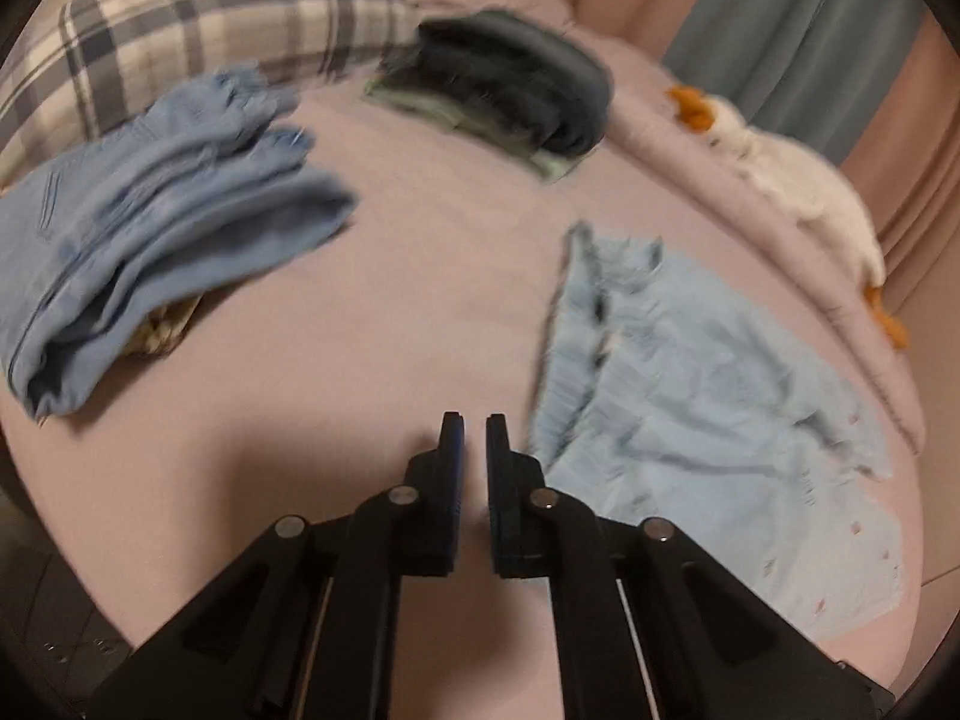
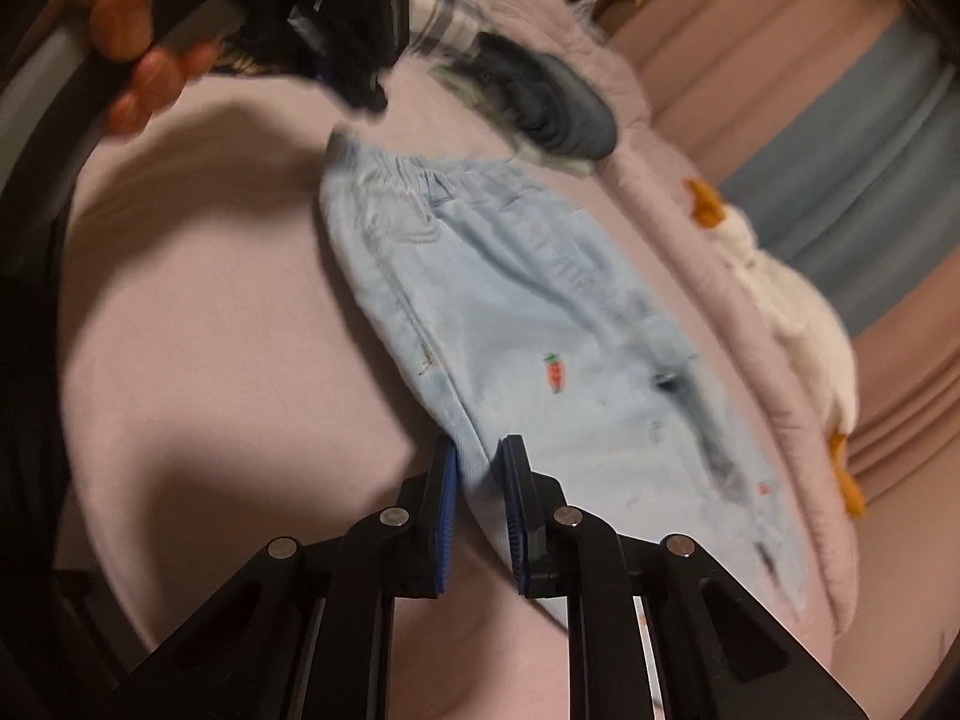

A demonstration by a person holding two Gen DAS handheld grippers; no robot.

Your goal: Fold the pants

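Note:
Light blue pants (image 1: 708, 396) with small carrot prints lie flat on the pink bed, waistband toward the far side; they also show in the right wrist view (image 2: 528, 312). My left gripper (image 1: 474, 426) hovers over bare sheet just left of the pants, jaws a narrow gap apart, holding nothing. My right gripper (image 2: 480, 450) is open, its jaws astride the pants' near side edge, not closed on it. The left gripper and the hand holding it show at the top left of the right wrist view (image 2: 336, 18).
A heap of blue jeans (image 1: 156, 222) lies at left over a straw item. A dark folded stack (image 1: 510, 96) sits at the back, also seen in the right wrist view (image 2: 546, 102). A plaid pillow (image 1: 198, 24), a rolled pink blanket (image 2: 690, 276) and a white duck plush (image 1: 810, 192) border the bed.

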